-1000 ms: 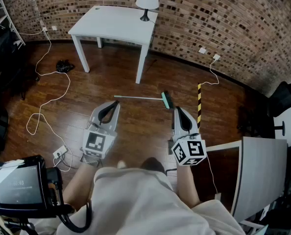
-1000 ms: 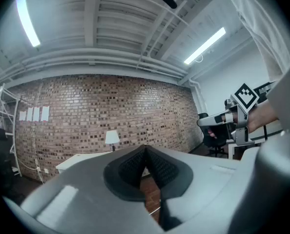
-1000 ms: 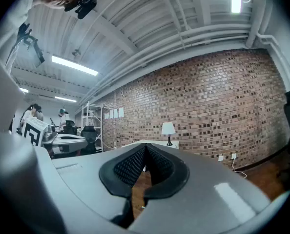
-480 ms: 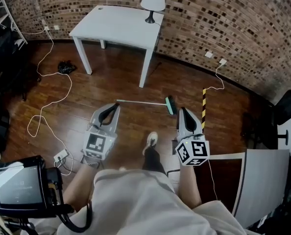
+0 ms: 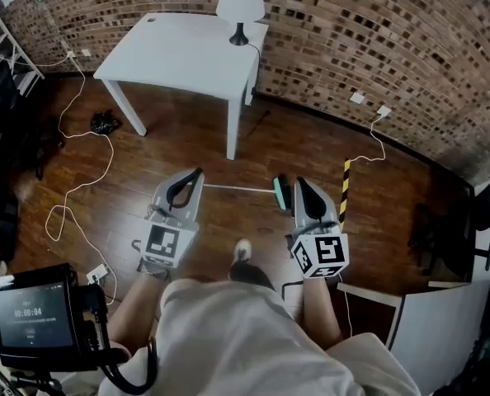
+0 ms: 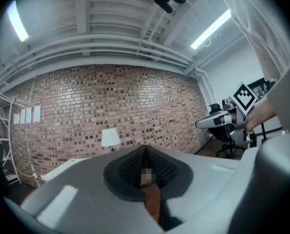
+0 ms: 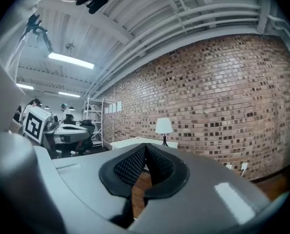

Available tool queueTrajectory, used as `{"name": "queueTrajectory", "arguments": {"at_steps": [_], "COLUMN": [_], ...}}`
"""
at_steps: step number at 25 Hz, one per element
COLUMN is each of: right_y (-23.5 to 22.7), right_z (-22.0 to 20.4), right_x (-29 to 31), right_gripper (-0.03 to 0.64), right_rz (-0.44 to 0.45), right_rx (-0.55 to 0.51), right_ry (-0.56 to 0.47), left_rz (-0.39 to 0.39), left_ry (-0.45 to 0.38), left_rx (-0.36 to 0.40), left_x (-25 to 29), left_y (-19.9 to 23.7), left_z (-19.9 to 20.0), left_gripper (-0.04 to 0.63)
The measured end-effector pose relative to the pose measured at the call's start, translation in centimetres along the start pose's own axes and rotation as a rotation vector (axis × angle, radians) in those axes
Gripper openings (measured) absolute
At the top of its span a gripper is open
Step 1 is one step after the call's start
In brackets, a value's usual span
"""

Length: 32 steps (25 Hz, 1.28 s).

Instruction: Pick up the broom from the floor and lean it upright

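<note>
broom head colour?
The broom head is teal green; it shows best in the head view.

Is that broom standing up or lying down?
Lying down. The head view shows the broom flat on the wooden floor, its green head showing beside the right gripper.

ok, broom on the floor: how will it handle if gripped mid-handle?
The broom looks thin and straight, so probably stiff and light. Its green head sits at one end, so a mid-handle grip would likely tip head-down.

Head view looks down; gripper views level, apparently sharing lamp (image 7: 163, 126).
</note>
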State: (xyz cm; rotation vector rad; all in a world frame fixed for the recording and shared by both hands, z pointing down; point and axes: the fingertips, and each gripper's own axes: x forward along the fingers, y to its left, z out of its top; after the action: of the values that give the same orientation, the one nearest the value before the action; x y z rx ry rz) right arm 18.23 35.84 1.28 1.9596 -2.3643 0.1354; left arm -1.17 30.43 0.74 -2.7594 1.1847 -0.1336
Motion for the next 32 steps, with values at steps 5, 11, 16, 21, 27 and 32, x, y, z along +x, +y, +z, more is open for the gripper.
{"name": "queueTrajectory", "arguments": {"at_steps": [5,11,16,21,27,32], "right_y": [-4.4,-6.7,-7.3,-6.8,-6.0,-4.4], "right_z": [1.3,2.0,2.5,2.3,1.3,-1.8], "right_x": [4.1,7.1,9.0,10.7,13.4,18.9], "right_gripper": [0.014,0.014,0.014,0.014,0.014,0.014], "right_rz": [0.008,0.005,0.002,0.033,0.149,0.231], "right_rx": [-0.022,-0.017,-0.01,-0.017,-0.016,-0.024], "right_ry": [-0.021,-0.031,-0.025,-0.015,0.046,0.118], "left_rz": [0.045,0.064,0.07,0.086,0.139,0.19], "left_ry": [-0.002,-0.008,0.016,0.029,0.087,0.148], "left_rx": [0.012,0.022,0.016,0.011,-0.008,-0.061], "left_x": [6.4,9.1,10.2,10.5,10.9,11.3], "left_y": [0.9,3.2,5.2,6.8,8.3,11.4], "left_z": [0.6,0.7,-0.1,-0.6,-3.3,-8.0], "left_gripper": [0.002,0.002,0.002,0.002,0.002,0.002]}}
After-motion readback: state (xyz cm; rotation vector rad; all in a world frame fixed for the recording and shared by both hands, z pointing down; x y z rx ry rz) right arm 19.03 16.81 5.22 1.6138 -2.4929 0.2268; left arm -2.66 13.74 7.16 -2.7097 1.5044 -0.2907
